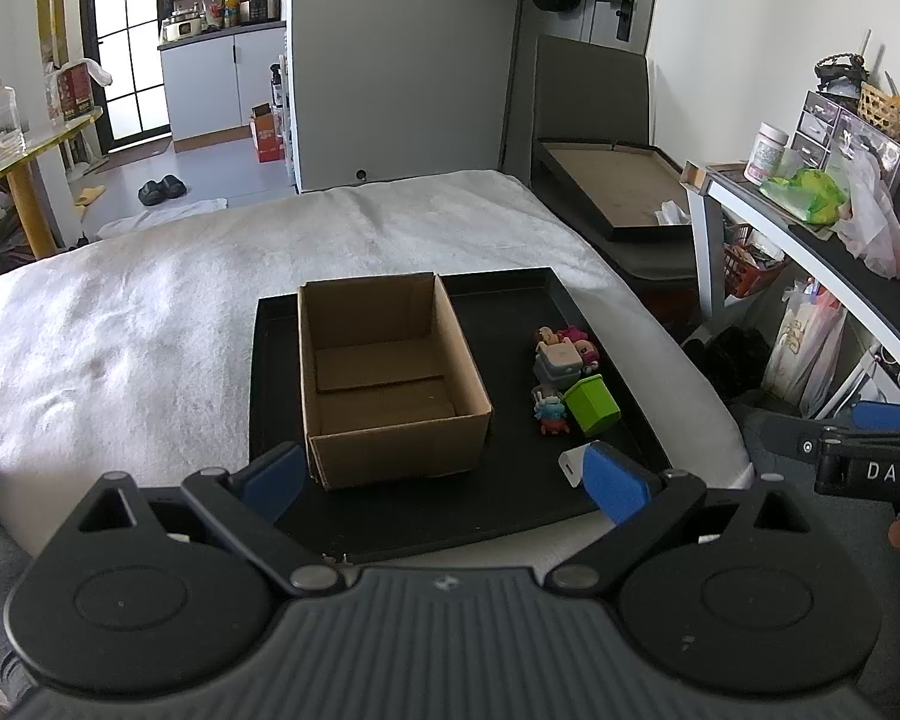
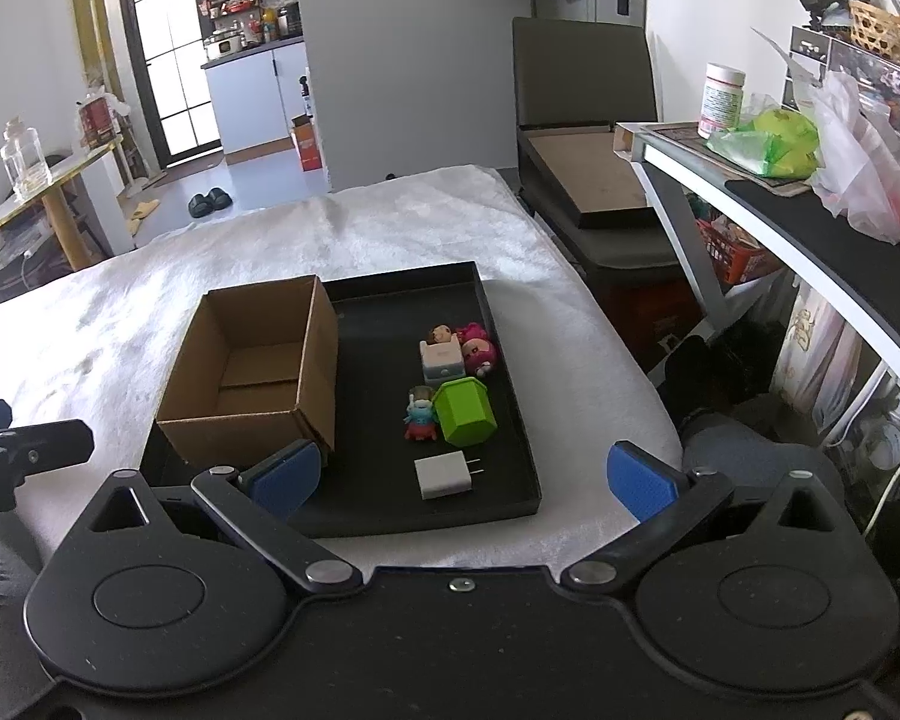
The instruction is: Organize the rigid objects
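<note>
white fluffy blanket bears a black rectangular tray; on it an empty brown cardboard box sits left, small plastic toys and a white plug adapter right. left gripper and right gripper hover spread wide, empty.

Each claw was matte black, with two round discs, silver pivot screws and ribbed housing. Its fingers carried blue textured pads. The right claw bore white letters "DAS".
</note>
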Action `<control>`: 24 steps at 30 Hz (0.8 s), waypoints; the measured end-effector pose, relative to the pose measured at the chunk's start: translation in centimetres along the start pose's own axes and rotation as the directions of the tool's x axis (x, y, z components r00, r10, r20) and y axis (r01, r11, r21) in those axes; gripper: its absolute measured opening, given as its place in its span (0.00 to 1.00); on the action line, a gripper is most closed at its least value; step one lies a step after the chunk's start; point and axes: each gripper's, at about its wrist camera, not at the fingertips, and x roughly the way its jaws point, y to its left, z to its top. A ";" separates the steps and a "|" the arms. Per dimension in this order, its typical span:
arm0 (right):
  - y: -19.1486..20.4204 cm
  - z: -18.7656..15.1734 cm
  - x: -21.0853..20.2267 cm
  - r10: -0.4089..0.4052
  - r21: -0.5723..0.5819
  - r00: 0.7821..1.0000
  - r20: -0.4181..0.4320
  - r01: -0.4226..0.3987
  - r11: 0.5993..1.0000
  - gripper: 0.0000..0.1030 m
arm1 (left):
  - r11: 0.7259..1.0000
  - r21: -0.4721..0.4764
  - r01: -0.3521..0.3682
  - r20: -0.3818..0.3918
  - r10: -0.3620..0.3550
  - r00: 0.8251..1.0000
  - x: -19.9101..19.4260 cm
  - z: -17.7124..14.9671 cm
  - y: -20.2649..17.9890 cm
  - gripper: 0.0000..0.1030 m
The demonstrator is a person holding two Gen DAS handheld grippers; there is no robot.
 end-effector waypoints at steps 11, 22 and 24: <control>-0.2 -0.1 0.4 -0.009 0.003 1.000 -0.005 0.009 1.000 1.00 | 1.000 0.003 0.002 -0.001 -0.002 1.000 0.1 -0.1 -0.2 0.96; -0.3 0.0 0.5 -0.012 -0.002 1.000 0.005 0.012 1.000 1.00 | 1.000 -0.013 -0.005 0.009 0.005 1.000 0.2 -0.1 0.0 0.96; -0.3 0.1 0.6 -0.016 0.001 1.000 0.003 0.016 1.000 1.00 | 1.000 -0.018 -0.009 0.007 0.009 1.000 0.3 0.0 0.1 0.96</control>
